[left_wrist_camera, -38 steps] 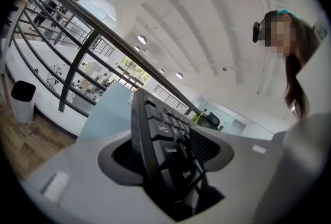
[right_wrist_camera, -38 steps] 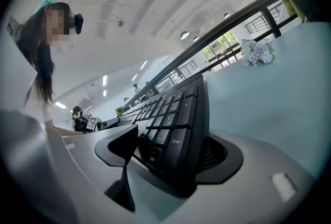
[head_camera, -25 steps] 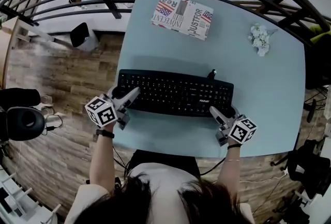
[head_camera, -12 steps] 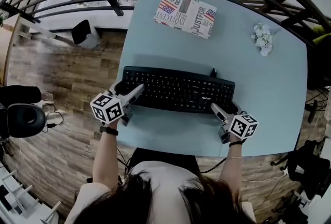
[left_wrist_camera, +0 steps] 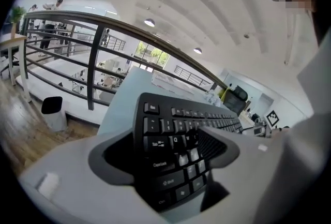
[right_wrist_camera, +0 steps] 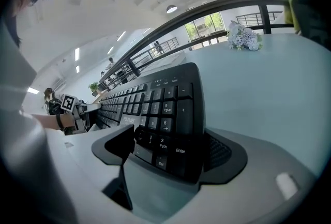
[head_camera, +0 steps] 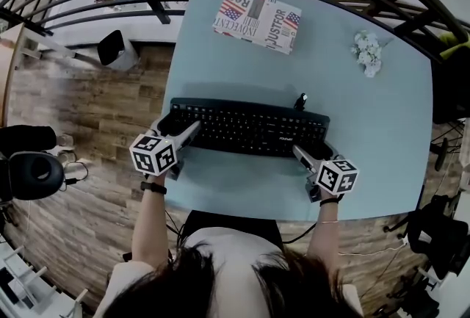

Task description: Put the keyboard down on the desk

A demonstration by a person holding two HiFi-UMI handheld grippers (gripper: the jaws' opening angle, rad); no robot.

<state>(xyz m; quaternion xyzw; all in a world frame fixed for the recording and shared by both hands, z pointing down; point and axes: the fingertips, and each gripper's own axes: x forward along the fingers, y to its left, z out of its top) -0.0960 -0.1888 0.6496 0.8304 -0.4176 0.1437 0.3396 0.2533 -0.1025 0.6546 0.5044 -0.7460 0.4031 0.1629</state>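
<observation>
Slackened since a second ago, both tongs now stand wider around the ends of the black keyboard (head_camera: 250,129), which has hardly shifted on the pale blue table (head_camera: 382,125). The keyboard is seen lying flat near the table's front edge, well apart from the printed box (head_camera: 257,21) and the small bunch of white flowers (head_camera: 367,53) at the far side.

The left tongs (head_camera: 180,131) are being opened at this moment. In the left gripper view the keyboard's left end is still between the jaws, but a dark gap is seen beside it and no pad is seen pressing on it. The right tongs (head_camera: 312,153) are spread about the numeric-pad end. A gap is visible on one side there, and the other pad stands close against the keyboard's edge, so this end is also judged to be released.

The step in hand is judged to be the letting go after the set-down, with the task nearly finished. For the next move, both tongs would have to be drawn straight outward and back toward the person, with the jaws kept wide, so that the keyboard is not dragged or tipped.
</observation>
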